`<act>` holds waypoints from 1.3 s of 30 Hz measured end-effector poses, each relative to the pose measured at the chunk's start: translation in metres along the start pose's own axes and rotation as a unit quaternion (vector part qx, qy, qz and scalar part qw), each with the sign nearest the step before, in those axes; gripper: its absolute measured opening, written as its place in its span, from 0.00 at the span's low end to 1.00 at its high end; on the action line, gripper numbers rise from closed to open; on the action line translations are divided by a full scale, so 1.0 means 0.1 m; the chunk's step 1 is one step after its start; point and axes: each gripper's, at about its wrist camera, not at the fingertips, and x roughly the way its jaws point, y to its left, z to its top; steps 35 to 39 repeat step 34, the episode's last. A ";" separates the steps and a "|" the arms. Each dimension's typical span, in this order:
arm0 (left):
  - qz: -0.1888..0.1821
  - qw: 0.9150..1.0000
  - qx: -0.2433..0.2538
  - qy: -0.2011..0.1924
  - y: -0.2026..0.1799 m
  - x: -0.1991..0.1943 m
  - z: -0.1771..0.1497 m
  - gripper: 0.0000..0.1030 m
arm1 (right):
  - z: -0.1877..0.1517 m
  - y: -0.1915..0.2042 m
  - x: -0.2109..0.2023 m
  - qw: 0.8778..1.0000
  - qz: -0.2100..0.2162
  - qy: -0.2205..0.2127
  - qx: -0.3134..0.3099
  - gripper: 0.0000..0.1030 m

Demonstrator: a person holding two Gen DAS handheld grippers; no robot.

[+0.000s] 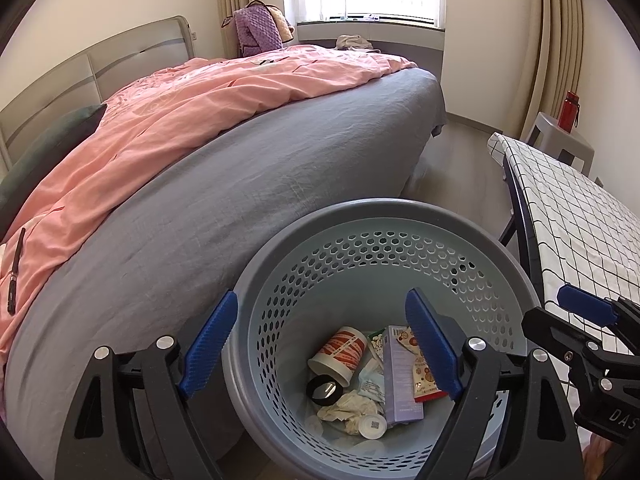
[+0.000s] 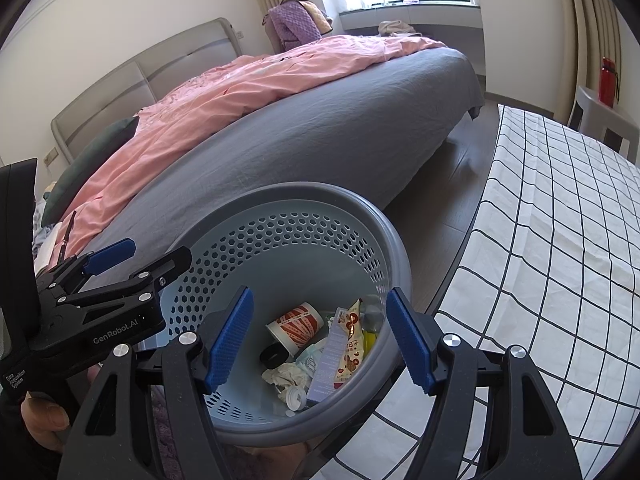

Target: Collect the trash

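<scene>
Left wrist view: bed (image 1: 248, 184) fills most of the frame, grey sheet with a pink duvet (image 1: 192, 96) over it, and a black pen-like item (image 1: 15, 272) lies on the duvet edge at far left. Tabletop (image 1: 580, 216) with a checked cloth sits to the right. Between bed and tabletop stands the grey perforated trash basket (image 1: 360, 216), right under both my claws. Trash is already in the bottom: a red-and-white paper cup (image 1: 340, 354), a pale purple box (image 1: 398, 376), a snack wrapper (image 1: 420, 376), crumpled tissue (image 1: 348, 404), a black ring-shaped lid (image 1: 325, 390), a small white cap (image 1: 373, 426). My read: this is a drop-off or pause over the basket, with much of the collecting done. Left claw (image 1: 320, 354) is spread wide, blue pads apart, nothing between them but the view down into the basket; it touches nothing I can see. Right claw (image 2: 320, 344) stands about half open over the basket's near rim, also empty, no contact visible. Next move likely calls for lifting off the basket and finding any trash left; nothing shows on the cloth, so I'd check the bed side, and the pen-like item may or may not count.
</scene>
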 end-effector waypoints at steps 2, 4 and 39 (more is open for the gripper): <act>0.001 1.000 -0.002 0.000 0.01 -0.01 0.00 0.80 | 0.00 0.00 0.00 1.000 0.000 0.000 0.001 0.66; 0.002 1.000 -0.004 0.000 0.02 -0.01 0.00 0.80 | 0.00 0.00 0.00 1.000 0.001 0.000 0.001 0.66; 0.002 1.000 -0.006 -0.001 0.02 -0.03 -0.02 0.80 | -0.02 0.02 0.02 1.000 0.002 0.004 -0.001 0.66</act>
